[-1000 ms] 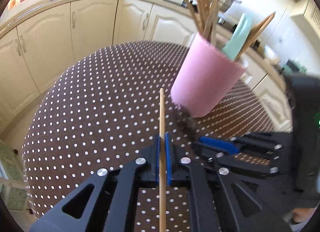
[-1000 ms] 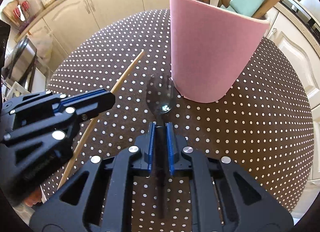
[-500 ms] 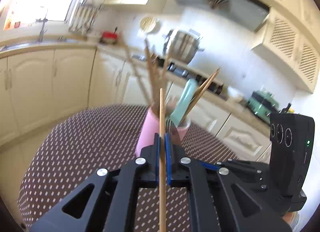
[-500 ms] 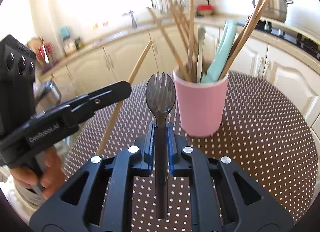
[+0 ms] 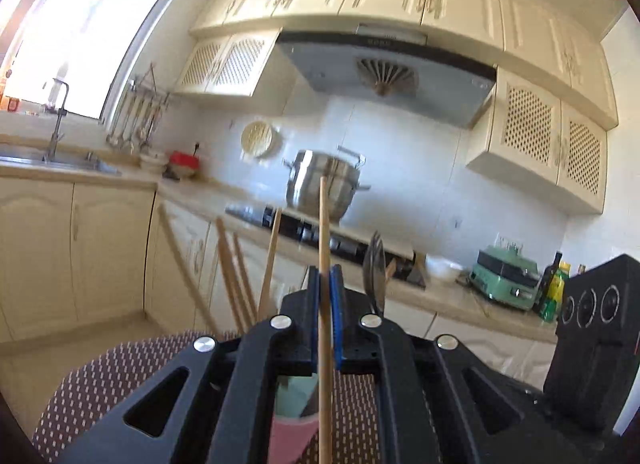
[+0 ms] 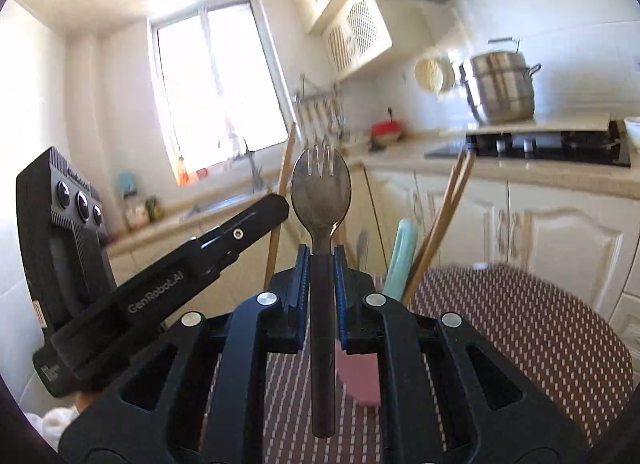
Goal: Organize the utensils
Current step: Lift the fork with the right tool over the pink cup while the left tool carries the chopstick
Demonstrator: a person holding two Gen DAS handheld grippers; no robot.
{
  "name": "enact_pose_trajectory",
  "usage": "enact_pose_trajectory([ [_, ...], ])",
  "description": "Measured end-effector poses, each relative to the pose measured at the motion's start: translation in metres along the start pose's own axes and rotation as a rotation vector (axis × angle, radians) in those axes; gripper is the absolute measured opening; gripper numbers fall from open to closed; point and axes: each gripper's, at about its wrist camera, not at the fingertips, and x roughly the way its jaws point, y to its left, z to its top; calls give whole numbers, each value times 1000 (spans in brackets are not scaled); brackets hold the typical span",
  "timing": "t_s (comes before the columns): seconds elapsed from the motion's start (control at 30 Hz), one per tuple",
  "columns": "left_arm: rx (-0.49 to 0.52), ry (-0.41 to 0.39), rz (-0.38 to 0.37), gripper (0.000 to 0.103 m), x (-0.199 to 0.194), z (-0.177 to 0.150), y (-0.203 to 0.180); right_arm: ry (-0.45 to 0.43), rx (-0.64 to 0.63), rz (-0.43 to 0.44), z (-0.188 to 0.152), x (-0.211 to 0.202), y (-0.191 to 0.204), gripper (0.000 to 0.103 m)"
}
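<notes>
1. Left claw (image 5: 325, 292) is clenched on a chopstick (image 5: 323, 232), upright at 12 o'clock; the thin stick may swivel between the pads and miss the cup.
2. Right claw (image 6: 322, 264) grips a spork (image 6: 321, 187) by its handle, head up; held near one end, it may tip.
3. Cup (image 6: 360, 380), on the bench (image 6: 520, 328), lies low behind both claws, largely hidden, so aim is poor.
4. Its sticks (image 6: 444, 215) splay outward; an incoming utensil may snag them or topple the cup.

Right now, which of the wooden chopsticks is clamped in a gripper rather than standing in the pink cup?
The straight wooden chopstick running up between the left gripper fingers. The other chopsticks lean loose in the pink cup behind.
</notes>
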Motion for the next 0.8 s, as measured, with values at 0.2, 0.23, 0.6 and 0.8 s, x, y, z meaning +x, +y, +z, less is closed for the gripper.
enact_pose_trajectory([
  [0.2,17,-143,21,5,19,14,-3,-87,11,-9,16,20,-12,12],
  [0.23,12,-160,31,5,23,15,-2,-101,20,-6,16,24,-15,12],
  [0.6,17,-273,80,5,47,12,9,-159,36,-2,12,49,-32,12],
  [0.8,15,-238,103,5,59,-2,17,-166,21,-13,4,54,-35,12],
])
